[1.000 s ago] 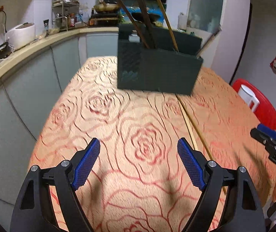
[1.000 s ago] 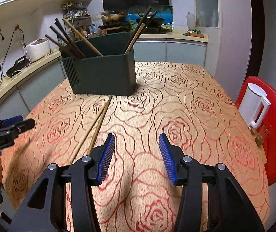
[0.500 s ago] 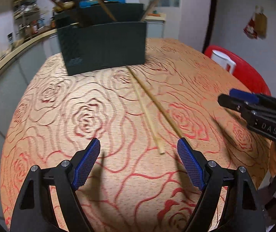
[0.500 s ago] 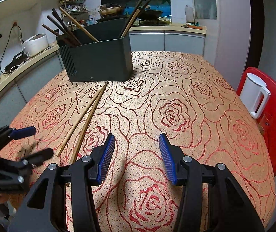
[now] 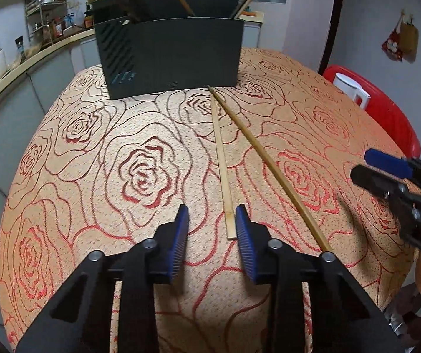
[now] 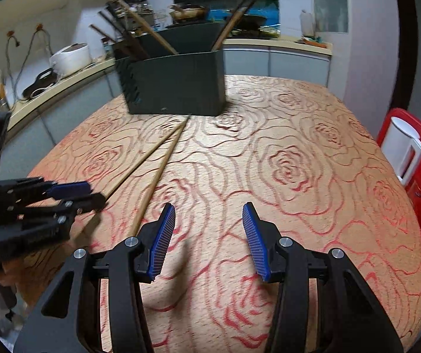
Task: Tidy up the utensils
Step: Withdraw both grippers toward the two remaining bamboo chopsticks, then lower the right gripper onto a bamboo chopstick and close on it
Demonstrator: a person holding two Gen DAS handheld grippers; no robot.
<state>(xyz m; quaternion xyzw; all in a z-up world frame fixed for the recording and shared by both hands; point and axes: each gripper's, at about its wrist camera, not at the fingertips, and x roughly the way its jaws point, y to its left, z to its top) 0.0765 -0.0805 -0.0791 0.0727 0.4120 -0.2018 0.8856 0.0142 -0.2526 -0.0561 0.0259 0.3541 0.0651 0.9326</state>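
pickup step in hand — left tongs point(image 5: 212, 229) half open, nothing held, near end of pale chopstick point(image 5: 221, 158) between the pads. right tongs point(image 6: 209, 235) wide open, empty. second chopstick point(image 5: 272, 169) on worktop point(image 5: 92, 206). next: closure needed, then lift to holder point(image 5: 172, 56).

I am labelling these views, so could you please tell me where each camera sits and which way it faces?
Left wrist: sits on the left gripper, looks across the table at the box; pale chopstick ends between its fingers; right gripper shows.
Right wrist: sits on the right gripper, faces the box; left gripper shows.
Shared: box, both chopsticks, including the dark chopstick.
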